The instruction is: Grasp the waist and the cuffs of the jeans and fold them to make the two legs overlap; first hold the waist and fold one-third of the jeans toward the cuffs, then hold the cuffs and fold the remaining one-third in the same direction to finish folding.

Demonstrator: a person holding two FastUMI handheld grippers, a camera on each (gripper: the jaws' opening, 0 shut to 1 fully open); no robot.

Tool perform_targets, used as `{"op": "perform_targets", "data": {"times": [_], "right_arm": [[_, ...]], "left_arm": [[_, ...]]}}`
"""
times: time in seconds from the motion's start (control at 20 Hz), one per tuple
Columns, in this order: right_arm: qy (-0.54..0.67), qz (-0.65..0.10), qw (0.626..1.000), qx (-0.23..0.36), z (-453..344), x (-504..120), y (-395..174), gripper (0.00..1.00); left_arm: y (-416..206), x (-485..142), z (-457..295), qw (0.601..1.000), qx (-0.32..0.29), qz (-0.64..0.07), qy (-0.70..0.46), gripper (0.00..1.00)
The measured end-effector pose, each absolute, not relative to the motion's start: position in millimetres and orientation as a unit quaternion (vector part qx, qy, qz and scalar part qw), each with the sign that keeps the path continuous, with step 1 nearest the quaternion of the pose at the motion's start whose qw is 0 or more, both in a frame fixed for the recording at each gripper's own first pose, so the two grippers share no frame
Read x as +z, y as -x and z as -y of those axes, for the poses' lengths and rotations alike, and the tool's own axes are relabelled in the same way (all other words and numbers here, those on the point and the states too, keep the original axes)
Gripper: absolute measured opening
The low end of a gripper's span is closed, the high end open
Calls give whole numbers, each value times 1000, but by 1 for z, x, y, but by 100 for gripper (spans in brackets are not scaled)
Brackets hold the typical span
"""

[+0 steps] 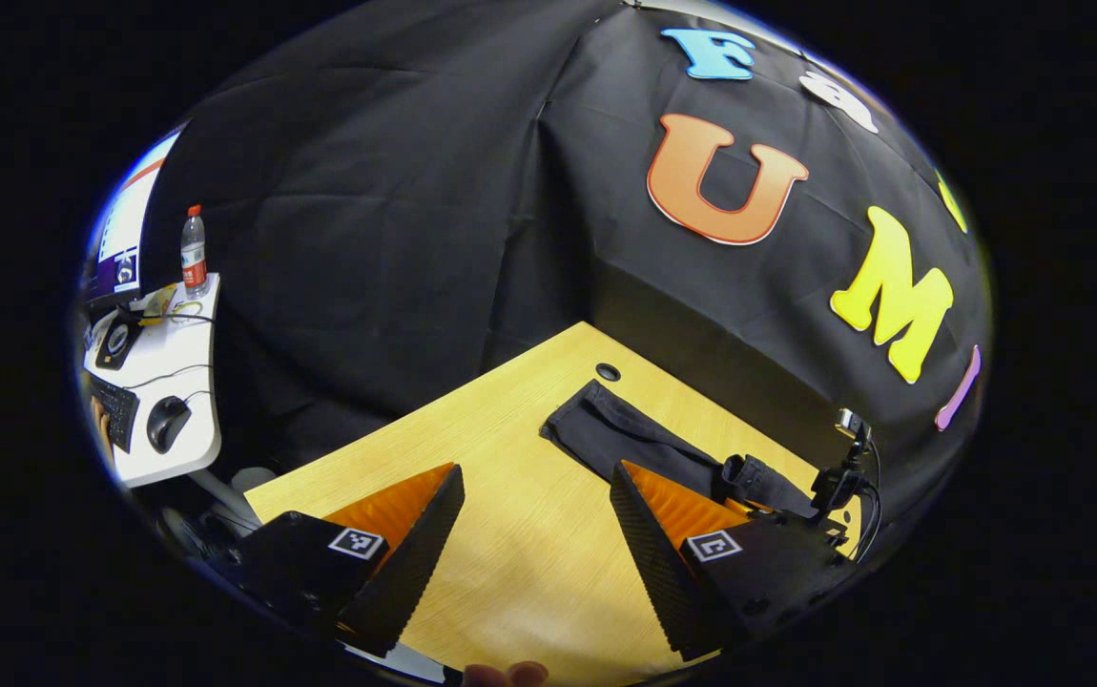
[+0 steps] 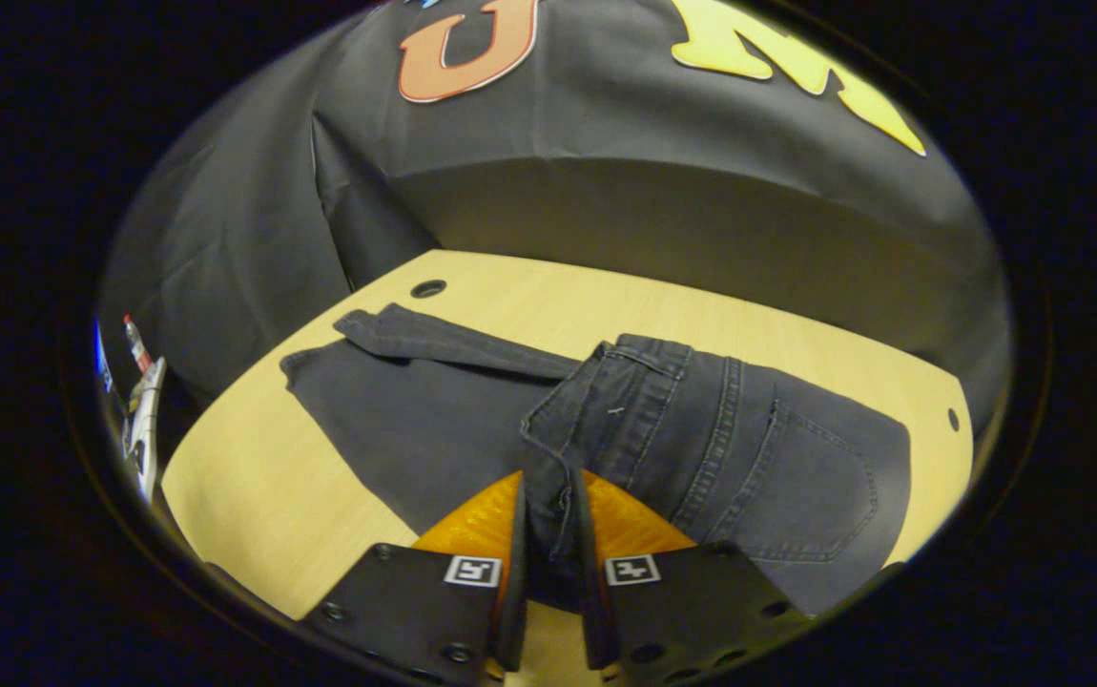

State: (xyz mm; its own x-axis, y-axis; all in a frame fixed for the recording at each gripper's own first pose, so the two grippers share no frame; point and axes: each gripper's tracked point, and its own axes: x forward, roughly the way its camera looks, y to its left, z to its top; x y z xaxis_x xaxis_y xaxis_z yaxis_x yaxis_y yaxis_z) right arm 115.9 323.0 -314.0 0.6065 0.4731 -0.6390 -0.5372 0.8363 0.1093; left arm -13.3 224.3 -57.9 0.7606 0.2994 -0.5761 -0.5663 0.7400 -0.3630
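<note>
Pinching the jeans [image 2: 701, 429] at the waist edge, our right tongs [image 2: 548, 534] risked slipping thick denim while our left tongs [image 1: 537, 525] hung spread above the table [image 1: 510, 572].

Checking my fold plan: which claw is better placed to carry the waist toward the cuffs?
Right: the right claw is already shut on the jeans at the waist. The left claw is open above the table.

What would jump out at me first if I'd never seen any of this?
Dark jeans spread across a pale wooden table, with the right gripper pinching the denim near the waist. In the left gripper view, the left gripper hangs open over bare wood, the jeans beyond it.
</note>
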Motion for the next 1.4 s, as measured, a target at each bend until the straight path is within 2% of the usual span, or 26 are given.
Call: {"op": "perform_targets", "data": {"times": [0.05, 0.2, 0.25, 0.3, 0.4, 0.45, 0.5, 0.55, 0.6, 0.65, 0.7, 0.75, 0.8, 0.85, 0.9, 0.95, 1.0, 1.05, 1.15, 1.2, 1.4], "right_arm": [[38, -345, 892, 289, -326, -313, -111, 29], [3, -346, 890, 298, -327, -285, -89, 92], [-10, -338, 892, 299, -321, -267, -82, 100], [-21, -327, 895, 302, -314, -246, -76, 96], [-23, -296, 900, 319, -294, -199, -61, 96], [-17, -280, 903, 327, -280, -178, -53, 100], [-6, -262, 907, 330, -264, -159, -49, 95], [10, -247, 912, 327, -245, -142, -46, 99], [18, -237, 917, 320, -225, -126, -45, 95], [19, -231, 923, 308, -204, -110, -41, 99], [14, -228, 929, 292, -183, -97, -40, 95], [10, -225, 935, 273, -164, -88, -42, 99], [9, -221, 942, 252, -145, -80, -44, 99], [12, -216, 949, 229, -126, -76, -47, 95], [10, -209, 956, 206, -109, -69, -51, 99], [3, -206, 961, 186, -97, -65, -52, 95], [-8, -206, 964, 168, -88, -62, -50, 95], [-19, -208, 966, 154, -80, -61, -49, 99], [-28, -208, 969, 134, -68, -60, -47, 99], [-27, -209, 969, 129, -64, -60, -45, 95], [-30, -217, 969, 114, -56, -60, -40, 99]], "left_arm": [[12, -62, -224, 897, 235, -251, 279, 100], [5, -72, -228, 892, 224, -254, 299, 99], [3, -75, -230, 891, 220, -253, 306, 99], [-2, -77, -231, 890, 214, -251, 315, 100], [-19, -84, -235, 885, 202, -241, 342, 99], [-29, -91, -237, 880, 193, -237, 363, 99], [-40, -101, -236, 872, 184, -237, 386, 99], [-51, -113, -237, 861, 174, -236, 417, 99], [-64, -120, -236, 843, 160, -230, 458, 99], [-80, -128, -236, 822, 149, -223, 502, 99], [-93, -141, -236, 800, 145, -222, 538, 99], [-104, -160, -234, 781, 144, -231, 562, 99], [-114, -177, -231, 769, 147, -241, 574, 99], [-122, -192, -229, 756, 145, -246, 589, 99], [-129, -197, -229, 746, 143, -245, 603, 99], [-136, -201, -230, 738, 143, -240, 614, 99], [-142, -204, -231, 734, 145, -239, 619, 99], [-149, -207, -230, 731, 142, -234, 625, 99], [-161, -205, -236, 722, 141, -222, 640, 100], [-168, -206, -238, 719, 140, -216, 646, 98], [-193, -203, -249, 682, 141, -182, 694, 98]]}}
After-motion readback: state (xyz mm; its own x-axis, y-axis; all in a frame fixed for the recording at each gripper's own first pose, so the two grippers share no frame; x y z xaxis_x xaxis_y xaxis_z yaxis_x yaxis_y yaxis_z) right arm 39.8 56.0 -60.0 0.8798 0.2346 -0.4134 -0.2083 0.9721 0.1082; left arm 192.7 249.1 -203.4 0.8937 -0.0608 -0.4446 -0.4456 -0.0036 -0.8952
